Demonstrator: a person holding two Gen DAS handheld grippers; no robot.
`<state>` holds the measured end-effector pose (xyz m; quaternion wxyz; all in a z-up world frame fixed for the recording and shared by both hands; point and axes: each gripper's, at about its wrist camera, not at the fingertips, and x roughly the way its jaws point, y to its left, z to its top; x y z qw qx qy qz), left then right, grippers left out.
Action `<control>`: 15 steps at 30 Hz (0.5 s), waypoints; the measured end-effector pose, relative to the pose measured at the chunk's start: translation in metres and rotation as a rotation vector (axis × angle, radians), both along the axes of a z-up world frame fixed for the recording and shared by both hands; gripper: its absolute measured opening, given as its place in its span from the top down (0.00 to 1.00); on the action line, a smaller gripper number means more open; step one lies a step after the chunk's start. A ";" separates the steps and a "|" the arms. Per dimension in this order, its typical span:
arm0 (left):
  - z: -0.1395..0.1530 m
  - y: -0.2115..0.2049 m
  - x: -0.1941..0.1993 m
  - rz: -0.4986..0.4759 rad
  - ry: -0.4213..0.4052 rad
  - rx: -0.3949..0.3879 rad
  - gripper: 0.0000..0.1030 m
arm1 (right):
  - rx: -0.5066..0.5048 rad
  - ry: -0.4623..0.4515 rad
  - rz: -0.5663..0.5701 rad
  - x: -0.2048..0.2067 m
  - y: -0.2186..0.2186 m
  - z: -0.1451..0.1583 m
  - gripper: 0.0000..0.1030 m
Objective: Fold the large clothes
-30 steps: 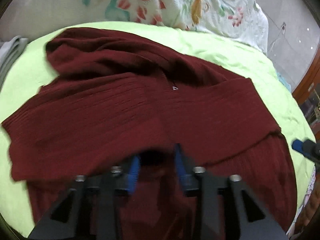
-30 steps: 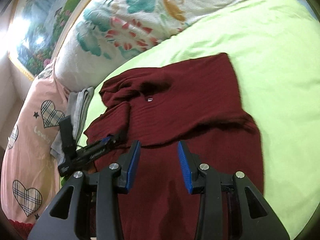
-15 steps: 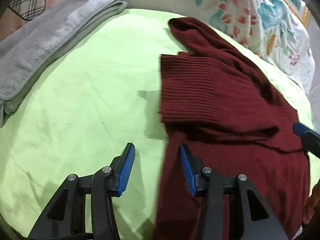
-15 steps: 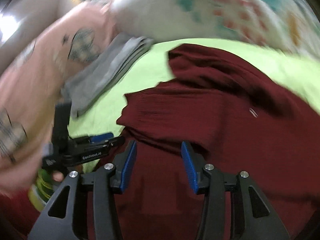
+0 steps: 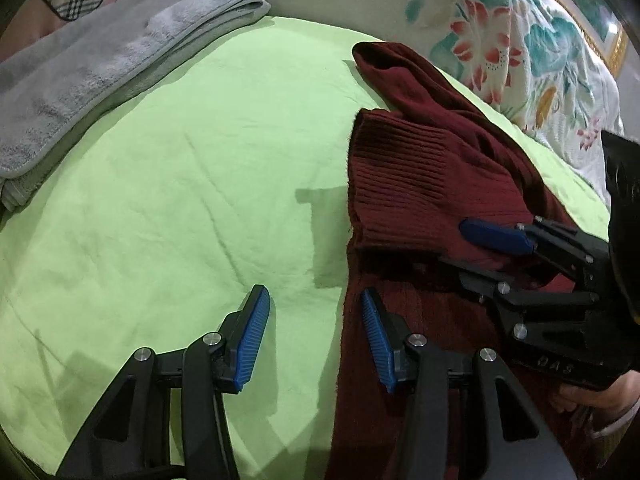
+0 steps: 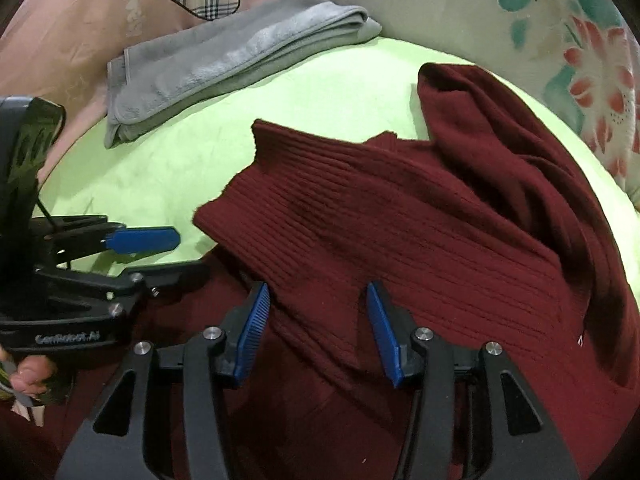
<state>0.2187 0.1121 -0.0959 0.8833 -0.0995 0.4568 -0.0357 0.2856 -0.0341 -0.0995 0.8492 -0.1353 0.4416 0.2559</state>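
Dark red ribbed sweater [image 5: 404, 184] lies on the bed's lime-green sheet [image 5: 192, 168], filling the 3–5 o'clock part of the left wrist view, one sleeve folded across the body w/ its cuff edge toward 9.

Left tongs [image 5: 314, 336] hang over the sweater's left edge: jaws opening, one blue pad over bare sheet, the other over knit, nothing pinched.

Right tongs [image 6: 318, 328] sit at 6 o'clock in the right wrist view, jaws apart, straddling the folded sleeve's lower edge; cloth is btwn the pads but whether they touch it can't be told.

Folded grey towel [image 6: 224, 60] at 11 o'clock, apart from the sweater. Pink heart-print pillow [image 6: 80, 20] behind it; floral quilt [image 5: 520, 52] at 1–2 o'clock.
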 end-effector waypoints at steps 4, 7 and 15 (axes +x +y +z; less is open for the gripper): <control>0.001 -0.003 0.001 -0.001 0.002 0.013 0.52 | 0.109 -0.001 -0.103 0.005 -0.024 0.015 0.92; 0.004 -0.007 0.004 -0.005 0.017 0.029 0.52 | 0.278 -0.024 -0.239 -0.002 -0.070 0.039 0.92; 0.020 -0.038 0.029 -0.064 0.002 0.082 0.52 | 0.657 -0.019 -0.726 -0.064 -0.235 0.056 0.92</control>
